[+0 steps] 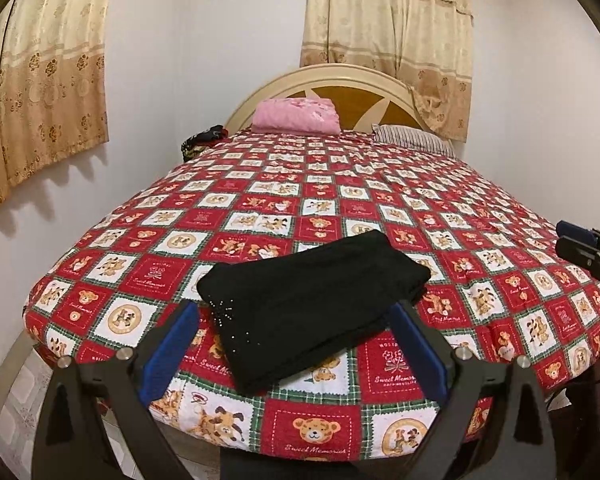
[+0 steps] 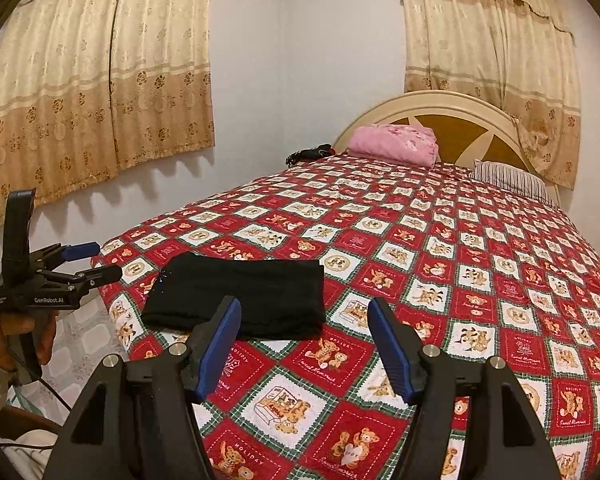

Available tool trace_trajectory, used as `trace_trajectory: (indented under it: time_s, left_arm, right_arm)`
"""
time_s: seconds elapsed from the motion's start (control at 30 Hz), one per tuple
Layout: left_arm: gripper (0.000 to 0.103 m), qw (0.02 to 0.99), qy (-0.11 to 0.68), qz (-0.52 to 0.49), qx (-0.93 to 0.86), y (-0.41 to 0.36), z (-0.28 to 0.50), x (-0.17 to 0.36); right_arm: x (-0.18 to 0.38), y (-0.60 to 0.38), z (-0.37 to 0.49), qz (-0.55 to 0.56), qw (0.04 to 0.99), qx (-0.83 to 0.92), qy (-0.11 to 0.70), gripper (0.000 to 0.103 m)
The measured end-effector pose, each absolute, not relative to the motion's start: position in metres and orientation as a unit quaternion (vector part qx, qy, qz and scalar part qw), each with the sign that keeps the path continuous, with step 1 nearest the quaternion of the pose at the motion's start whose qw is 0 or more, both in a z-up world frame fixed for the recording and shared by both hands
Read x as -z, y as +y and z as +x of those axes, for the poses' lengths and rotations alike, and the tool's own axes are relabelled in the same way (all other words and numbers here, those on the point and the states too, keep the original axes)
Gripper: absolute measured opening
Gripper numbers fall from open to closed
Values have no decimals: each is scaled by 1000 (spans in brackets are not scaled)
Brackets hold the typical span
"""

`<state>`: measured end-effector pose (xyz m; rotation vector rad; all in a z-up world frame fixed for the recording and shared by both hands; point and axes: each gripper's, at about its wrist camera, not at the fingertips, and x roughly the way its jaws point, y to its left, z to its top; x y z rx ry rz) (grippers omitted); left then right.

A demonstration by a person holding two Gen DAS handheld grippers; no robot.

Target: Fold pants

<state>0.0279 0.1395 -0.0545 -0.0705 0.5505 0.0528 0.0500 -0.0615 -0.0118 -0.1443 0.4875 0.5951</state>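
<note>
The black pants [image 1: 308,304] lie folded into a compact rectangle on the bed [image 1: 380,200], near its foot end and toward the left corner, on top of the red-and-white bedspread [image 1: 440,248] printed with teddy bears. A scatter of tiny shiny studs shows on the corner of the pants nearest the left camera. In the right wrist view the same pants [image 2: 244,296] sit flat, with their edges stacked fairly evenly.

The left hand-held gripper [image 1: 296,316] hovers just above the foot of the bed with its blue-padded fingers spread wide on either side of the pants, gripping nothing. In the right wrist view this left hand-held gripper [image 2: 100,260] appears off the bed's left edge, held in the person's hand [image 2: 24,336], its two fingers apart and empty.

The right hand-held gripper [image 2: 306,312] is likewise wide open and empty, its fingers above the bedspread just to the right of the pants, not touching them. From the left camera the right hand-held gripper [image 1: 572,240] shows at the far right edge.

At the head of the bed a folded pink blanket [image 1: 296,116] rests against the headboard [image 1: 360,92], with a striped pillow [image 1: 416,140] beside it. Beige curtains [image 1: 388,20] hang on the walls.
</note>
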Motion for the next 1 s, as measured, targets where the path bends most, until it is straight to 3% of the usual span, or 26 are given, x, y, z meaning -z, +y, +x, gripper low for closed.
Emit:
trace_trajectory:
  time_s: [1.0]
  left_arm:
    - [103,970,239,5,-38,123,19,45]
  right_arm:
    - [11,-64,50,-70,927,-288,230,68]
